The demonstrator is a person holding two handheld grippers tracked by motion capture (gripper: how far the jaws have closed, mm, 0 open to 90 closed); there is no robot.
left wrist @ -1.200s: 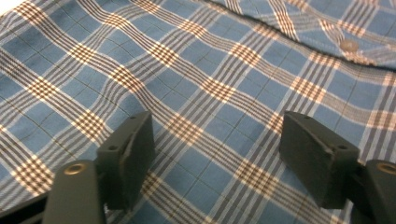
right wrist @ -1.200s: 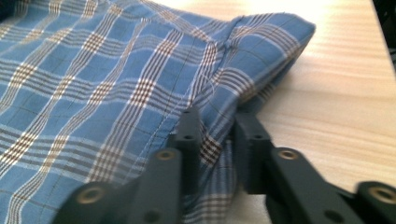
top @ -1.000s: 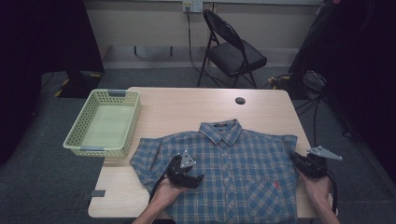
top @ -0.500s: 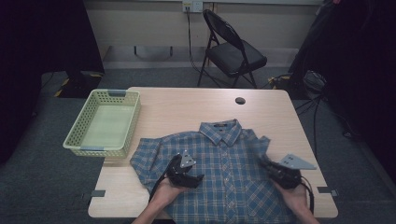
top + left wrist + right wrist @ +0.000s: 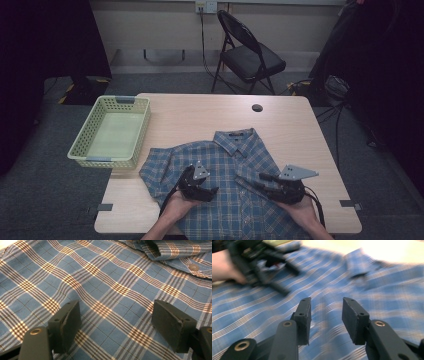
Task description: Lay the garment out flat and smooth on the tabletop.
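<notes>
Shirt [image 5: 235,185] lies flat at table [image 5: 200,115] 6 o'clock, collar toward 12. Left gripper [image 5: 212,191] rests on it, jaws wide, nothing between. Right gripper [image 5: 261,181] at shirt's 3 o'clock, jaws just opening, empty.

Black folding chair [image 5: 247,52], grey floor [image 5: 45,200]

Setting is read as a lab or test room. A plain light-wood table [image 5: 280,115] is set on grey carpet [image 5: 45,200]. Behind the table, a black folding chair [image 5: 248,57] is placed against a bare wall, where a socket [image 5: 206,6] with a hanging cable is seen. Surroundings beside the table are kept dark.
</notes>
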